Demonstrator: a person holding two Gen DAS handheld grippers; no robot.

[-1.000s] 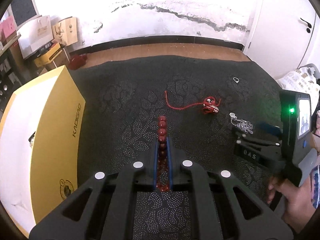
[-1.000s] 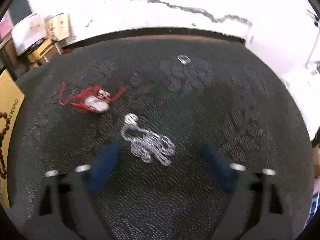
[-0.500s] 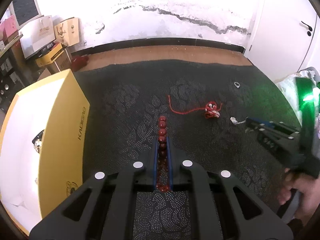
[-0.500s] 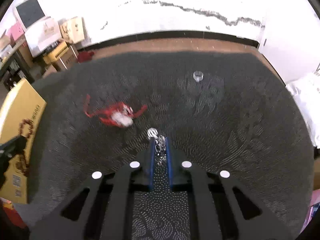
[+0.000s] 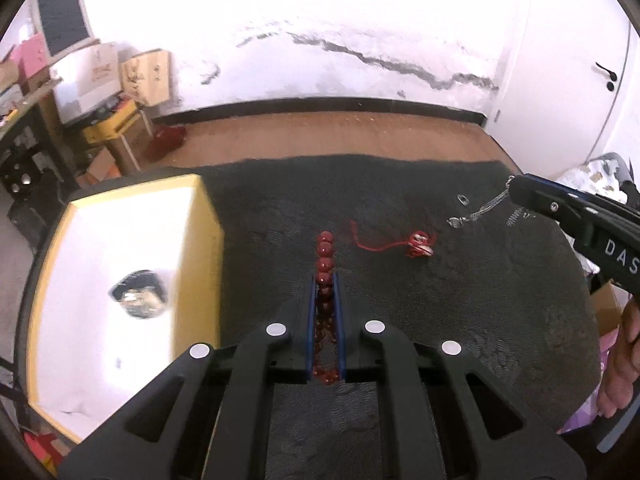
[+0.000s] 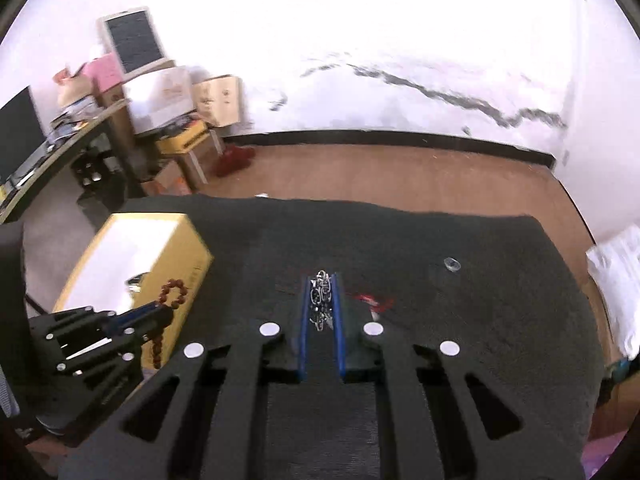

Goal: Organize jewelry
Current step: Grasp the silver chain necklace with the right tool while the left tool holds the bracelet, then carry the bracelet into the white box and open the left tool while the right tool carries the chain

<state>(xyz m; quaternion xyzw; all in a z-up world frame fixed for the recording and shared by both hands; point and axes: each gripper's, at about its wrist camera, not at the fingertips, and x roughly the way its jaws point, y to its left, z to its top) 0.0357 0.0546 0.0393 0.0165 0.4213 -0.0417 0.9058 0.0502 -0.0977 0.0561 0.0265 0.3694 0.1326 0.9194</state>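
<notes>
My left gripper is shut on a dark red bead bracelet, whose beads stick out past the fingertips; it hangs above the dark patterned cloth. My right gripper is shut on a silver chain. From the left wrist view the right gripper reaches in from the right with the silver chain dangling. A red cord with a charm and a small ring lie on the cloth. An open yellow box at the left holds a dark item.
The cloth covers a raised surface ending at a wooden floor and a white wall. Cardboard boxes and shelves stand at the back left. A hand grips the right tool at the right edge. A white door is at the far right.
The right gripper closed on the silver chain and lifted it off the cloth. Both grippers rose, so the cloth looks farther away and more of the yellow box's inside shows.
</notes>
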